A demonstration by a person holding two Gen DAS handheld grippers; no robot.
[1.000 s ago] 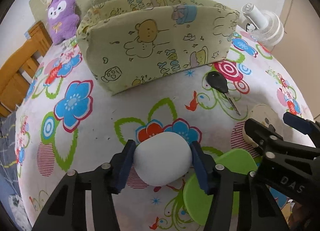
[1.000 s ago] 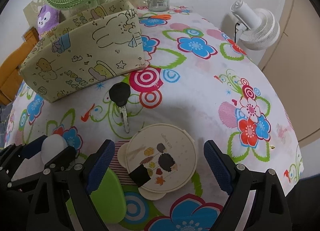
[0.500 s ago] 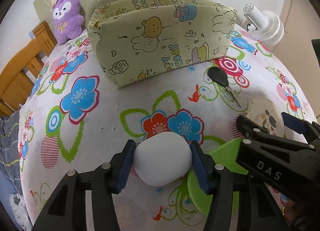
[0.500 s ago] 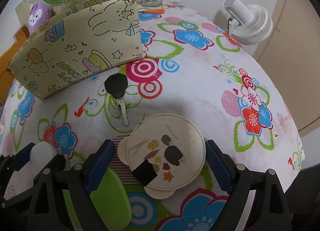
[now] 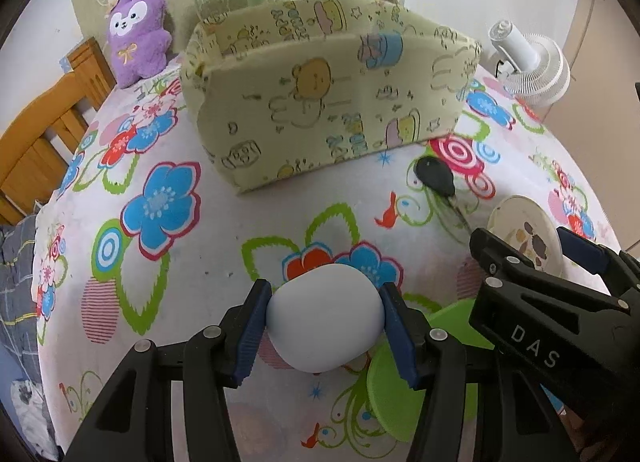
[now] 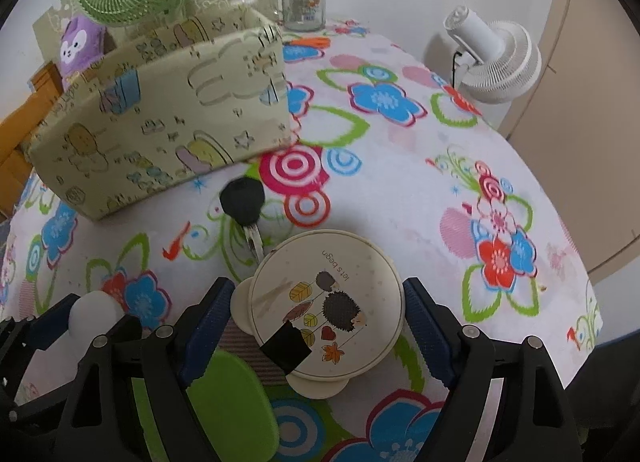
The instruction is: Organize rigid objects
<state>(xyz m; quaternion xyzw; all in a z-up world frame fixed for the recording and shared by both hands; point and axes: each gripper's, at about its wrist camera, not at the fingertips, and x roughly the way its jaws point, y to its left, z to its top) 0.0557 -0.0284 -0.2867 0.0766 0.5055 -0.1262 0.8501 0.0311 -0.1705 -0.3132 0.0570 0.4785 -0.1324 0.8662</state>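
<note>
On the flowered tablecloth (image 6: 400, 189) nothing looks binned yet (I can't see inside the fabric bin (image 5: 328, 101)). My left gripper (image 5: 323, 326) is clamped on the white egg-shaped object (image 5: 323, 322). My right gripper (image 6: 316, 326) is closing around the round lid (image 6: 326, 306), pads not quite pressing. Key (image 6: 244, 205) and green lid (image 6: 228, 398) remain.

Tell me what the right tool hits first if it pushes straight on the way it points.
Most likely the round cream lid with the hedgehog print: it already sits between the closing pads of the right tool. Beyond it lies the tablecloth; depth is unclear.
</note>
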